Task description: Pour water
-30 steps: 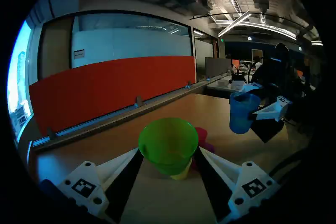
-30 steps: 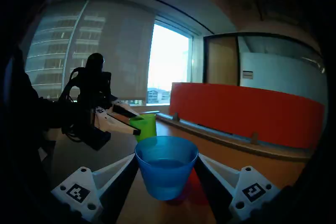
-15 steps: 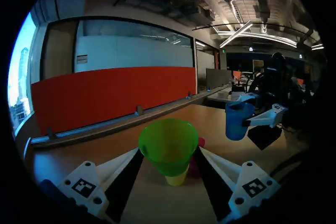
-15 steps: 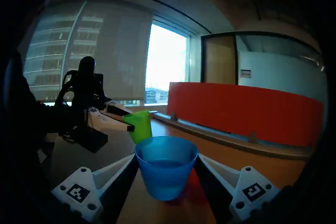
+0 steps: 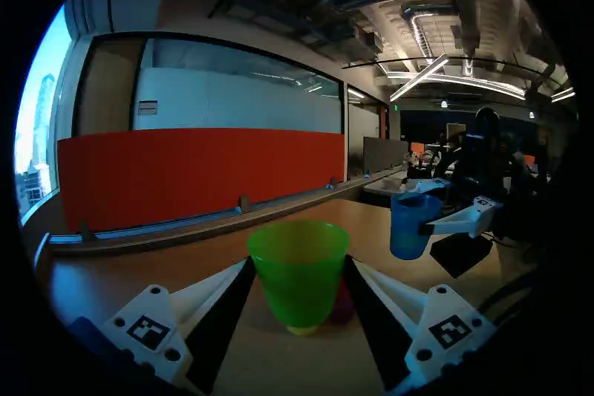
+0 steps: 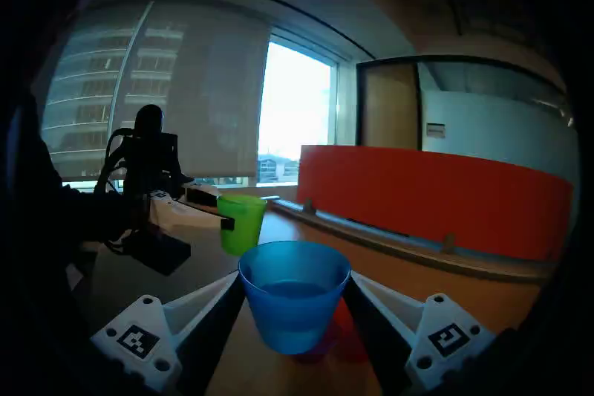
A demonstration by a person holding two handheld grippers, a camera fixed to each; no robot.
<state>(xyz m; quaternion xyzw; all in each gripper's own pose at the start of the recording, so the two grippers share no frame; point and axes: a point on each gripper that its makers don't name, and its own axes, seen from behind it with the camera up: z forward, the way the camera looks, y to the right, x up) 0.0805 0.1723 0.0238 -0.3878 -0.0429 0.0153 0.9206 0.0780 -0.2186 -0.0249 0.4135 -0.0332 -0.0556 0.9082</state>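
Two cups are up off the table (image 5: 364,221), one in each gripper, and both stand upright. The left gripper (image 5: 298,277) is held level with its fingers running straight ahead, clamped on the green cup (image 5: 298,288) from either side. The cup sits dead centre between the fingertips, its rim just above them. Whether anything is in it I cannot tell. Over to the right gripper view: the right gripper (image 6: 295,299) is level too, pinching the blue cup (image 6: 295,325) squarely between its fingers, with water (image 6: 293,290) showing partway up inside.

The two cups are near each other but apart, not touching. In the left gripper view, the blue cup hangs off to the right of the green one. In the right gripper view, the green cup sits up and to the left, carried in from that side.

The hands behind both grippers are lost in dark silhouette (backlit by the window (image 6: 297,117) on one side), so grip and wrist angle are hard to read. A yellow sliver (image 5: 303,330) and a pink edge (image 5: 344,310) peek from behind the green cup's base, and a red shape (image 6: 343,328) shows under the blue cup. All three are mostly hidden. A red partition (image 5: 200,173) runs along the far edge of the table.
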